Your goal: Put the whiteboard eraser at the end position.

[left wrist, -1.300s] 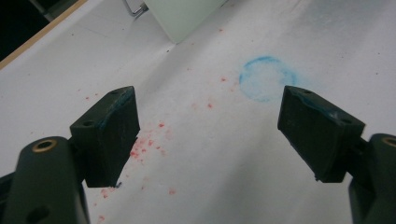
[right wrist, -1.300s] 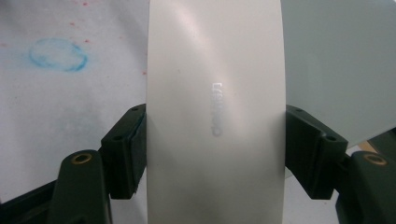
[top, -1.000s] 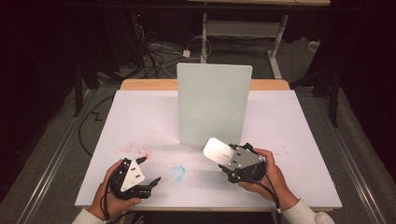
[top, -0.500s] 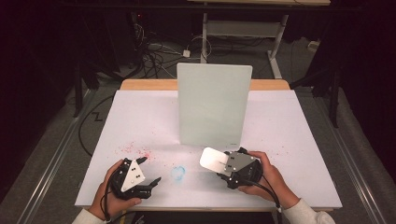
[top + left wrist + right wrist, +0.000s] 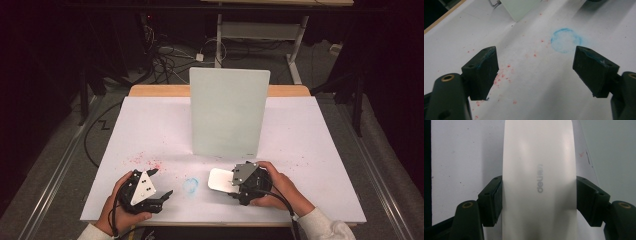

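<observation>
While your right gripper (image 5: 234,181) clamps its fingers on the eraser (image 5: 220,179) near the bench's (image 5: 150,120) front edge, your left gripper's (image 5: 162,186) fingers stand apart over red specks (image 5: 504,75) on white paper.

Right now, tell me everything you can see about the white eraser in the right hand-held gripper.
The eraser is a smooth, white, oblong block with rounded corners, plastic by its look, with small grey lettering printed on its face. The right hand-held gripper clamps it across its width, one black jaw on each long side. It sits low over the white table, its free end pointing toward the blue ring.
</observation>
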Available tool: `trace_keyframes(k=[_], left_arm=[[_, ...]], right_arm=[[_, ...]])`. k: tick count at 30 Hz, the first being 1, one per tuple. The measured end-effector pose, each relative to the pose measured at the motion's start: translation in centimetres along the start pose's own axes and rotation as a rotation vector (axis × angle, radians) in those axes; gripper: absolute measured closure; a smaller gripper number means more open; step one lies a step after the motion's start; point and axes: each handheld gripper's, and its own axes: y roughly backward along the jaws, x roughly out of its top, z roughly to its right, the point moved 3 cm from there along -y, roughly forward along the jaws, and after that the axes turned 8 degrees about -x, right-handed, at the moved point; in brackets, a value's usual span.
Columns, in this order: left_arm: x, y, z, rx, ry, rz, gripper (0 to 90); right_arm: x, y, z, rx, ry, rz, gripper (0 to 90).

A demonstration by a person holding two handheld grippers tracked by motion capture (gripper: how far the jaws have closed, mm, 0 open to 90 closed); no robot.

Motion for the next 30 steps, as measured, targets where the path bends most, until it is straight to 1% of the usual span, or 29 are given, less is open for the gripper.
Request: trace_keyframes(k=[3,7,8,9,11,15,16,18,19,20,21,22,24,26,30], left_arm=[[0.0,-0.1,0.0,-0.002,-0.001,-0.004,19.7],[0.0,-0.1,0.1,-0.003,-0.002,-0.006,19.7],[0.0,-0.1,0.1,-0.002,-0.002,-0.007,19.7],[0.0,-0.1,0.1,-0.002,-0.002,-0.006,19.7],[0.0,-0.1,0.1,-0.003,-0.002,-0.006,19.7],[0.0,-0.1,0.0,-0.004,-0.004,-0.007,19.7],[0.0,-0.1,0.0,-0.004,-0.003,-0.007,19.7],[0.0,-0.1,0.1,-0.004,-0.003,-0.006,19.7],[0.0,-0.1,0.1,-0.005,-0.003,-0.006,19.7],[0.0,-0.1,0.1,-0.005,-0.003,-0.006,19.7],[0.0,-0.1,0.1,-0.005,-0.002,-0.006,19.7],[0.0,-0.1,0.1,-0.004,-0.004,-0.009,19.7],[0.0,-0.2,0.1,-0.005,-0.004,-0.008,19.7],[0.1,-0.2,0.1,-0.005,-0.005,-0.007,19.7],[0.1,-0.1,0.1,-0.004,-0.003,-0.006,19.7]], right_arm=[[0.1,-0.2,0.2,0.04,0.035,-0.013,31.0],[0.3,-0.6,-0.1,0.085,0.079,-0.045,31.0],[0.4,-0.8,-0.2,0.091,0.086,-0.051,31.0],[0.4,-0.9,-0.3,0.093,0.103,-0.053,30.9],[0.6,-1.2,-0.5,0.093,0.11,-0.06,30.9],[0.6,-1.2,-0.5,0.093,0.098,-0.051,30.7],[0.5,-1.2,-0.5,0.091,0.089,-0.046,30.7],[0.4,-1.2,-0.5,0.09,0.093,-0.04,30.5],[0.4,-1.2,-0.6,0.082,0.076,-0.033,29.8],[0.4,-1.1,-0.5,0.076,0.069,-0.022,29.2],[0.5,-0.9,-0.4,0.071,0.046,-0.006,29.5],[0.6,-0.7,-0.4,0.071,0.047,0.007,29.8],[0.8,-0.3,-0.3,0.055,0.037,0.025,29.0],[0.9,0.2,-0.4,0.055,0.032,0.047,28.9],[1.1,0.7,-0.2,0.025,0.015,0.073,28.0]])
